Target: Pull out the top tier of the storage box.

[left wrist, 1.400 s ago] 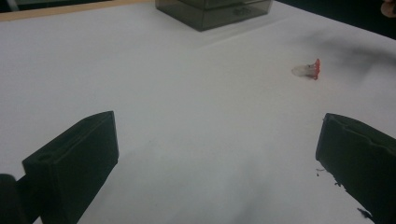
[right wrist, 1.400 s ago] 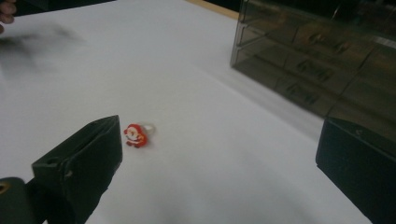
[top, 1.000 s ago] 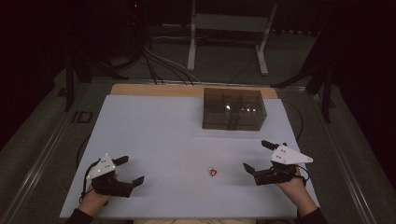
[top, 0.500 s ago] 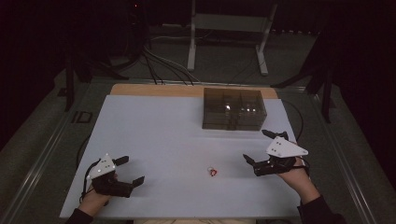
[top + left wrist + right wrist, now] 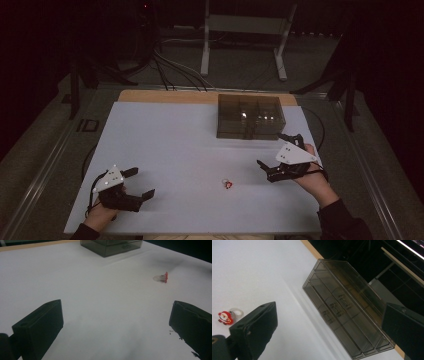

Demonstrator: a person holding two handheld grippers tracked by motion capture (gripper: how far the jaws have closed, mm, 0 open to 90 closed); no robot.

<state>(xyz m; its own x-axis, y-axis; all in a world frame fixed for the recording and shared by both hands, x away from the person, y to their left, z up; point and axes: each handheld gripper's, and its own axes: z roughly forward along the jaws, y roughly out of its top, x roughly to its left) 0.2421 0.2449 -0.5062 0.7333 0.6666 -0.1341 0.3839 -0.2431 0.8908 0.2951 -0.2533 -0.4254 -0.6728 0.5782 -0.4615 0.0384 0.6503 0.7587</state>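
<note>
Near the table's front edge the small red Santa ring (image 5: 227,184) is lying between both wide-open grippers, the right gripper (image 5: 277,152) angling toward the smoky drawer box (image 5: 250,116), so a careless pinch is risking flicking it away.

black claws (image 5: 136,184), grey plates, dark sleeves

Open white tabletop (image 5: 175,145) lies between both hand-held grippers. The smoky drawer box (image 5: 250,116) blocks the far right; a small red-and-clear trinket (image 5: 227,184), perhaps a ring, lies mid-front.
</note>
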